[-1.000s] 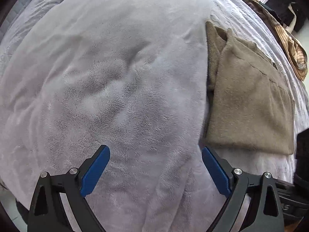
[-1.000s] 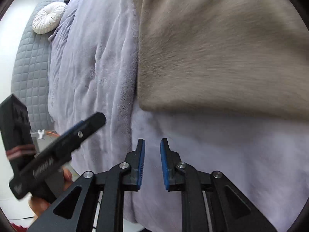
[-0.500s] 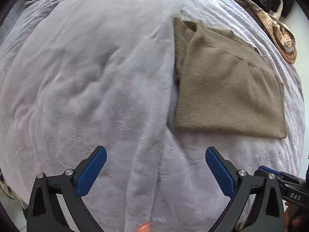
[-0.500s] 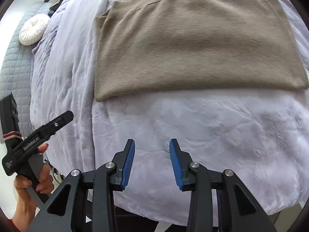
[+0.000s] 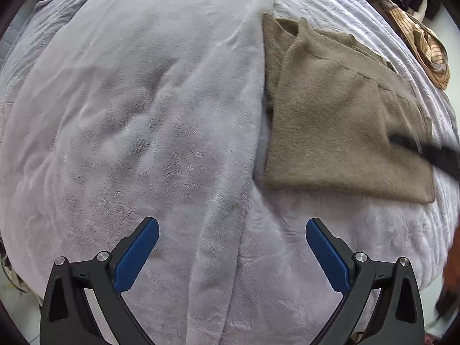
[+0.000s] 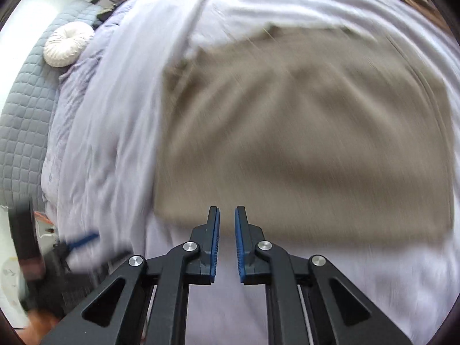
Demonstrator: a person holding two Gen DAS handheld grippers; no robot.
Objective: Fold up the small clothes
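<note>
The left gripper (image 5: pixel 232 231) is gaping wide above the blanket (image 5: pixel 143 115); the right gripper (image 6: pixel 227 218), jaws just narrowing on nothing, is hovering near the folded brown sweater (image 6: pixel 302 143)

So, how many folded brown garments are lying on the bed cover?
1. The brown garment lies folded on the lilac bed cover, in the right part of the left wrist view. Others may be out of view.
</note>
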